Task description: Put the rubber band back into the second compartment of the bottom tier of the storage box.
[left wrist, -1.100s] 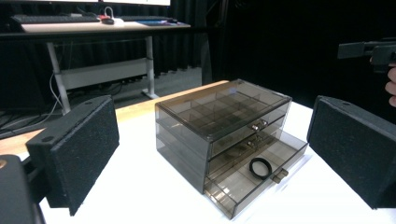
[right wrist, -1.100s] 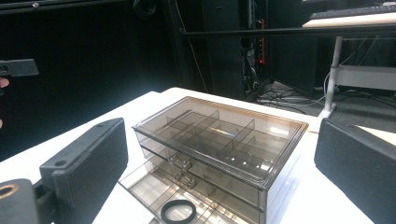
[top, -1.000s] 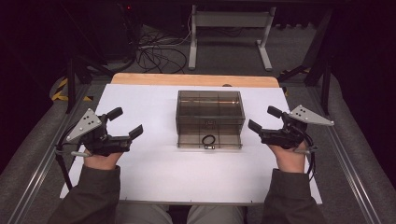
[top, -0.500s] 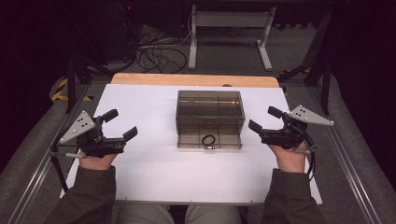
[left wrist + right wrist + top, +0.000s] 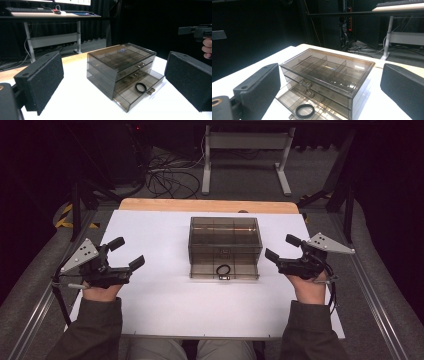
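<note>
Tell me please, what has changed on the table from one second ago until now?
The left gripper drew back a little toward the table's left edge, away from the drawer box, jaws open and empty. The right gripper stayed open, in place. The bottom drawer stayed pulled out with the black ring inside.

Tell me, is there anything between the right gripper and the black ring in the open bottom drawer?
Nothing visible: bare white table separates the right gripper from the black ring, which lies uncovered in the open bottom drawer.

A lab: black curtains (image 5: 150, 22), loose cables (image 5: 167, 175), a monitor desk (image 5: 50, 15).
</note>
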`<state>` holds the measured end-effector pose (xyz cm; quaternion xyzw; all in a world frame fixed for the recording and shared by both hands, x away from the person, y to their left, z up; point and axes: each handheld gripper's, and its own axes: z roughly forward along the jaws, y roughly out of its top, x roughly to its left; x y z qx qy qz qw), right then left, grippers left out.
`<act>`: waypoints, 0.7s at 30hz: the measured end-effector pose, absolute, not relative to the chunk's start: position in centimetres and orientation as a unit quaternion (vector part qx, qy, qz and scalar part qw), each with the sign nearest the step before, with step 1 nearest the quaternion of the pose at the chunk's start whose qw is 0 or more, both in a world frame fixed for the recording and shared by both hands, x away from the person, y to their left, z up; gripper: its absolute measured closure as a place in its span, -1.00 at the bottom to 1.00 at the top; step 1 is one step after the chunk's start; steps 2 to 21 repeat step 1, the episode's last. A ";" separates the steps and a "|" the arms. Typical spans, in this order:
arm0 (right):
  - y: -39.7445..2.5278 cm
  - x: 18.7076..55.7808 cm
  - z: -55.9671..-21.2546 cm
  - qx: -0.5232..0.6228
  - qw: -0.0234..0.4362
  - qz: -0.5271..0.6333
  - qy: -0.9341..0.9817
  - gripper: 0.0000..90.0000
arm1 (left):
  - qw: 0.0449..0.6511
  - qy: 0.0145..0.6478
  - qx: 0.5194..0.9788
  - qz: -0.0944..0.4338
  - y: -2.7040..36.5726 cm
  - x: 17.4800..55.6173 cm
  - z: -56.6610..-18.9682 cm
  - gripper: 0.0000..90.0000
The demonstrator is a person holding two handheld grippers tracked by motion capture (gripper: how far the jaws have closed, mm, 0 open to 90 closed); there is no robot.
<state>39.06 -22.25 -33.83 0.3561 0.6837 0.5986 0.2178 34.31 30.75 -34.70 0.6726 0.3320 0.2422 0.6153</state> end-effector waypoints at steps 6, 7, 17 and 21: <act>-22.3 39.1 -33.8 0.358 0.218 0.598 0.683 -0.92 | 0.614 0.329 0.675 0.242 30.8 34.3 -34.7 -0.93; -22.3 39.1 -33.8 0.358 0.218 0.598 0.683 -0.92 | 0.614 0.329 0.675 0.242 30.8 34.3 -34.7 -0.93; -22.3 39.1 -33.8 0.358 0.218 0.598 0.683 -0.92 | 0.614 0.329 0.675 0.242 30.8 34.3 -34.7 -0.93; -22.3 39.1 -33.8 0.358 0.218 0.598 0.683 -0.92 | 0.614 0.329 0.675 0.242 30.8 34.3 -34.7 -0.93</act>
